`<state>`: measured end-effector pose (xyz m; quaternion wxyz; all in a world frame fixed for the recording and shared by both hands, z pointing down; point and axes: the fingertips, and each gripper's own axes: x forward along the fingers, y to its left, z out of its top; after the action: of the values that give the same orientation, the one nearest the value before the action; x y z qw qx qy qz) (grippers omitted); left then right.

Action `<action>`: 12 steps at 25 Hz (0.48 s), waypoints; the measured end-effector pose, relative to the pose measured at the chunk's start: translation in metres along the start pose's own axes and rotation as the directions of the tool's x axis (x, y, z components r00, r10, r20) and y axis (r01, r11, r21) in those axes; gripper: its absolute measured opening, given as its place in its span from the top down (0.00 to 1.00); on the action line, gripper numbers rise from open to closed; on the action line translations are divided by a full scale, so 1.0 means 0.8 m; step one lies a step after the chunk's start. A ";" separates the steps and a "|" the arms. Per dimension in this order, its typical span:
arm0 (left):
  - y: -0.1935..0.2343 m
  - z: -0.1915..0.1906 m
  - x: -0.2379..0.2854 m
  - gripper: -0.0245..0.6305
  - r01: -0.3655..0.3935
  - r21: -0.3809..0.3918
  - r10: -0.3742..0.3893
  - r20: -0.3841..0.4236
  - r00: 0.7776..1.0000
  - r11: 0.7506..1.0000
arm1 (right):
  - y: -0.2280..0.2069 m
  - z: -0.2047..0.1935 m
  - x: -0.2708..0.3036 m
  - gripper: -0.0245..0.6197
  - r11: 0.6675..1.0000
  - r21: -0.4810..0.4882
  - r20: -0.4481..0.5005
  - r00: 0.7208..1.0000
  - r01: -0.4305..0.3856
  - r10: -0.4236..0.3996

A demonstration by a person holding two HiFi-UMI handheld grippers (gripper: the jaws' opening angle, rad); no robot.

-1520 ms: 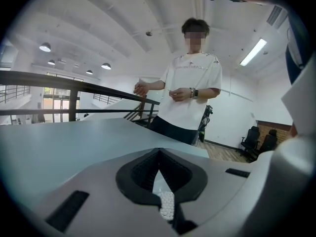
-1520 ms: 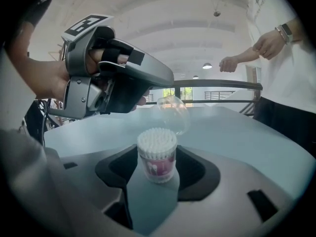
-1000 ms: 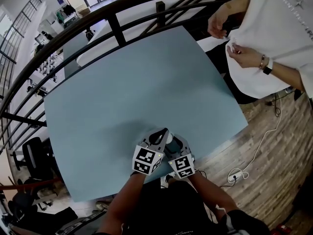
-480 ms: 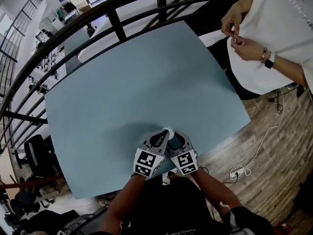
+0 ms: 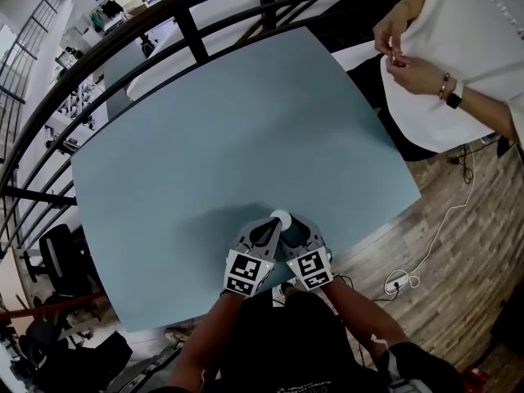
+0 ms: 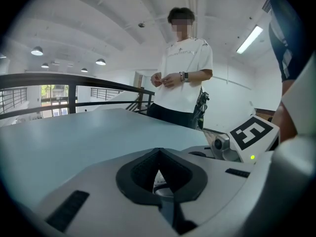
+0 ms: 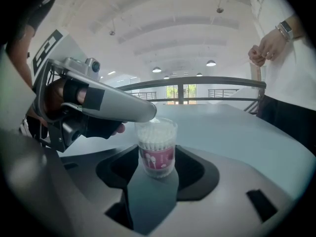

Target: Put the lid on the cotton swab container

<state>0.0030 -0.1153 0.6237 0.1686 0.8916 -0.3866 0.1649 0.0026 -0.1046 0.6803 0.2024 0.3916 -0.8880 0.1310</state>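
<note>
Seems about midway, with the closing step not yet visibly finished. Finds the swab container [image 7: 157, 149] upright near the person's edge of the bench [image 5: 205, 137], just ahead of both grippers in the head view and packed with white swab heads behind a clear wall. Cannot tell whether a clear lid already sits on its rim. Sees no loose lid on the bench, and no cap plainly pinched anywhere. Leaves, on that reading, seating or pressing down the lid, then letting go.

Shows the right gripper [image 7: 157, 158] spread wide, its fingers [image 7: 222, 181] having just been closing a little. Holds the container in the dark hollow between them, pads against its labelled lower sides: a steadying grip, by the look of it. Cannot say whether the base rests on the bench or hangs just above it.

Shows the left gripper [image 6: 158, 151] with its tips together and no gap between them. Gives only a pale rounded shape through the hollow behind those tips, too small to name. Places one left finger's tip over the container's top rim in the right gripper view, touching it or just above it.
</note>
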 end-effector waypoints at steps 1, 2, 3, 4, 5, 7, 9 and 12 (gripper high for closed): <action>-0.001 -0.002 0.001 0.95 0.001 0.005 -0.001 -0.001 1.000 1.000 | 0.000 0.000 -0.001 0.59 1.000 -0.001 0.000 1.000 0.001 -0.001; -0.002 -0.003 0.002 0.95 0.003 0.011 -0.003 -0.002 1.000 1.000 | 0.000 0.001 -0.001 0.59 1.000 -0.001 0.000 1.000 0.001 -0.001; -0.002 -0.003 0.002 0.95 0.005 0.019 -0.005 -0.004 1.000 1.000 | 0.000 0.001 -0.001 0.59 1.000 -0.002 0.000 1.000 0.002 -0.002; -0.002 -0.002 0.002 0.95 0.007 0.028 -0.007 -0.007 1.000 1.000 | 0.000 0.002 -0.001 0.59 1.000 -0.002 0.000 1.000 0.001 -0.001; -0.002 -0.002 0.003 0.95 0.010 0.035 -0.010 -0.009 1.000 0.999 | 0.000 0.001 0.000 0.59 1.000 -0.001 -0.001 1.000 0.000 0.000; -0.002 -0.003 0.004 0.95 0.018 0.043 -0.017 -0.012 1.000 0.999 | 0.001 0.001 0.000 0.59 1.000 0.002 -0.002 1.000 -0.003 0.003; -0.002 -0.003 0.005 0.95 0.021 0.041 -0.021 -0.009 1.000 0.999 | 0.000 0.001 0.000 0.59 1.000 0.005 -0.003 1.000 0.000 0.000; -0.002 -0.002 0.008 0.95 0.027 0.039 -0.028 0.012 1.000 0.999 | -0.003 0.001 0.000 0.59 1.000 0.004 -0.002 1.000 0.003 -0.003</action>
<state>0.0083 -0.1174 0.6274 0.1513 0.9009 -0.3720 0.1645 0.0037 -0.1067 0.6796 0.2026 0.3933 -0.8869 0.1329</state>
